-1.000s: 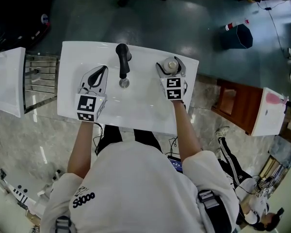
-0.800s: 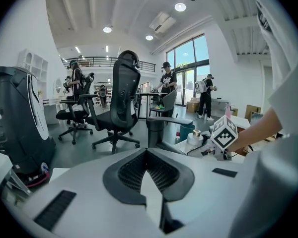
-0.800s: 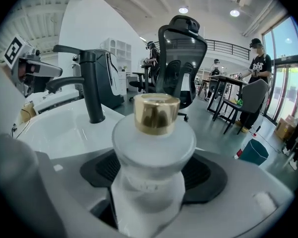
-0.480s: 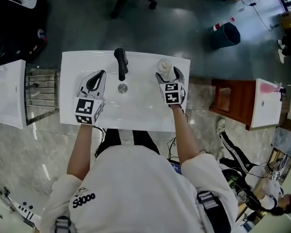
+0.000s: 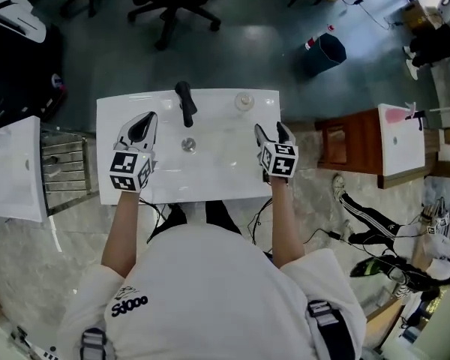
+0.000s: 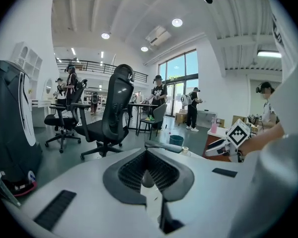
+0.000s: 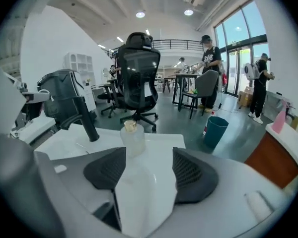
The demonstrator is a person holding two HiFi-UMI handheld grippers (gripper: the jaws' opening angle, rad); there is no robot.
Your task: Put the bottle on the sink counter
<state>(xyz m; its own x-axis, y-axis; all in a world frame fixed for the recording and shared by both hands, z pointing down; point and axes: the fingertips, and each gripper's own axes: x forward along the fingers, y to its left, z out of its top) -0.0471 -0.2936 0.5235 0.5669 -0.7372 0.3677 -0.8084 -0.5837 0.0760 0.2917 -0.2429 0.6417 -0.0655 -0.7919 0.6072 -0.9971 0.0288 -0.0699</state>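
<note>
A small translucent bottle [image 5: 244,102] with a tan cap stands upright on the back right of the white sink counter [image 5: 210,182], to the right of the black faucet [image 5: 184,103]. My right gripper [image 5: 272,132] hovers over the sink's right edge, well short of the bottle. In the right gripper view the bottle [image 7: 132,139] stands past the fingertips; the right gripper [image 7: 149,170] holds nothing between its jaws, which are closing. My left gripper [image 5: 140,126] is over the sink's left side. The left gripper [image 6: 147,155] is shut and empty, its tips meeting.
A metal rack [image 5: 64,175] and a white counter [image 5: 11,167] lie to the left. To the right are a wooden cabinet [image 5: 345,141] and another white basin [image 5: 401,137]. A teal bin [image 5: 326,51] and office chairs [image 5: 176,6] stand on the floor beyond. People stand in the background.
My right gripper has drawn back toward me, away from the bottle it was around. The bottle stays standing by the faucet. The left gripper has hardly moved.
</note>
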